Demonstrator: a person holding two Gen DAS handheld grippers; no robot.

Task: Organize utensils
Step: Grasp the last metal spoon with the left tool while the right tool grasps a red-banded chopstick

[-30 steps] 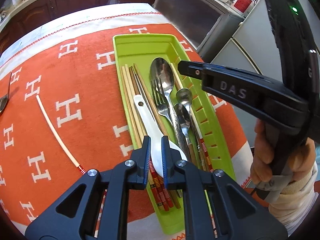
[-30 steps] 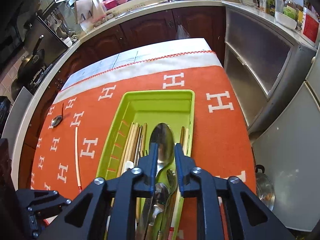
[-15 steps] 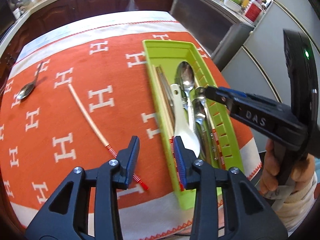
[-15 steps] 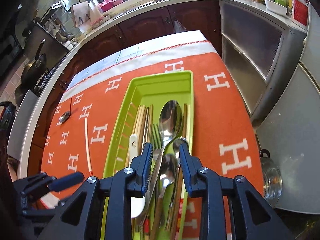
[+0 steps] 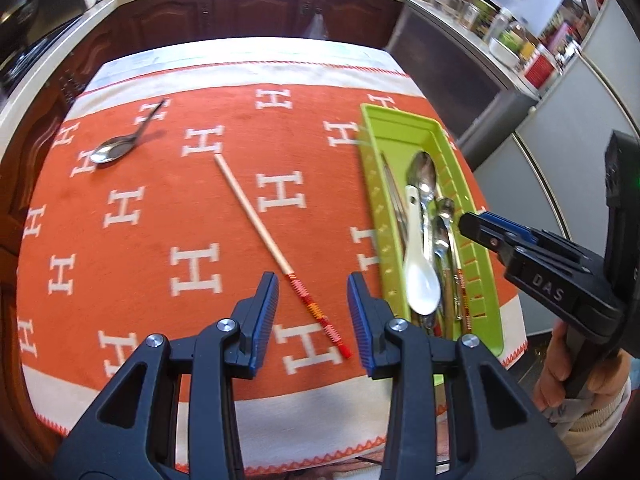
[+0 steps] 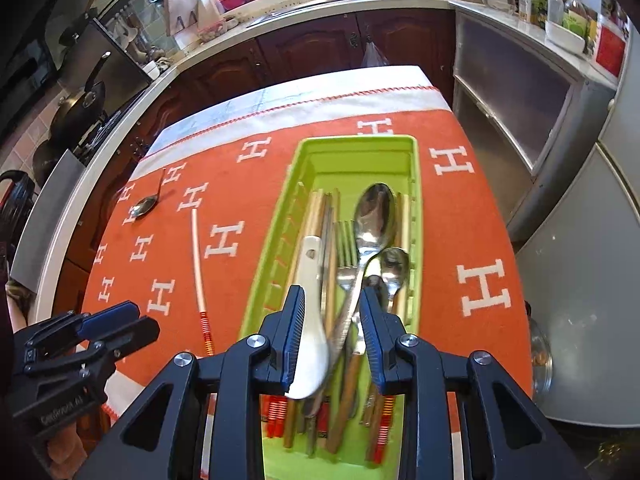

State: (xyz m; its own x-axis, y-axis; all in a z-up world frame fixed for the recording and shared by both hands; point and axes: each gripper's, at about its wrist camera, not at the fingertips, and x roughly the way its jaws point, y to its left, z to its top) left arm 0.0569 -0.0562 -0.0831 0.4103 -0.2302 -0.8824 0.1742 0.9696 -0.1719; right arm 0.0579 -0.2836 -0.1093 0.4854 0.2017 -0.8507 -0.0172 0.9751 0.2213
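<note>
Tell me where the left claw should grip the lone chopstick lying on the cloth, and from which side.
Grip the chopstick on its striped thick end, which lies between the open left claw fingers. Come straight down from above: it lies flat on the orange cloth, so the fingers probably must straddle it across its width, turned square to its diagonal.

Cloth (image 5: 168, 208): orange, repeated white H motifs, white border with red zigzag stitching. Tray (image 5: 486, 304), right of frame: lime green. Loose chopstick (image 5: 256, 216), centre: cream shaft, red, orange and white banded end. Ladle spoon (image 5: 420, 276) in tray: white. Spoon (image 5: 114, 152), upper left: silver. Cabinets (image 6: 304, 52), top of frame: dark brown wood.
</note>
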